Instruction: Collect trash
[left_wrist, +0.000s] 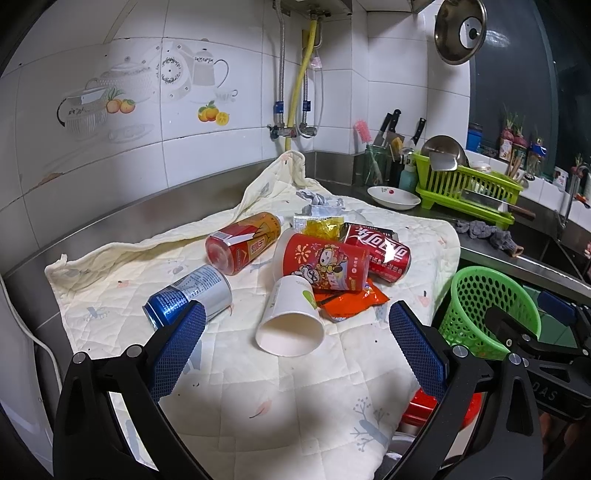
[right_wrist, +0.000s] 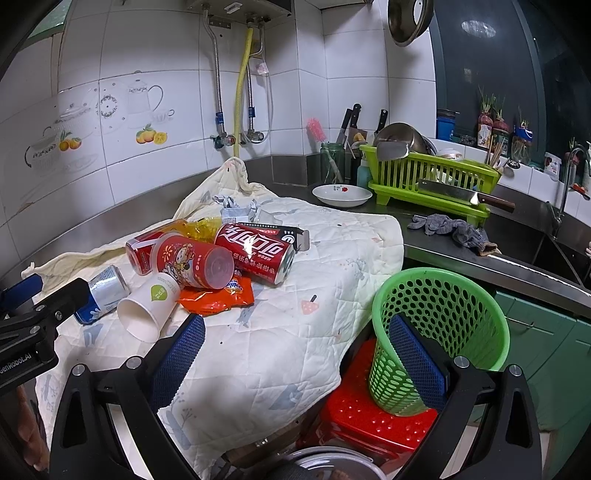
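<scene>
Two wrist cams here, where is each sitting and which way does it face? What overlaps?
Left wrist: on the left tongs, low over the quilted cloth, facing the tiled wall; white paper cup ahead, right tongs at the frame's right edge.
Right wrist: on the right tongs, further right, facing the same wall; green basket touching its right finger, left tongs at the frame's left.
Shared: the trash pile, Coca-Cola can, basket, dish rack.
</scene>
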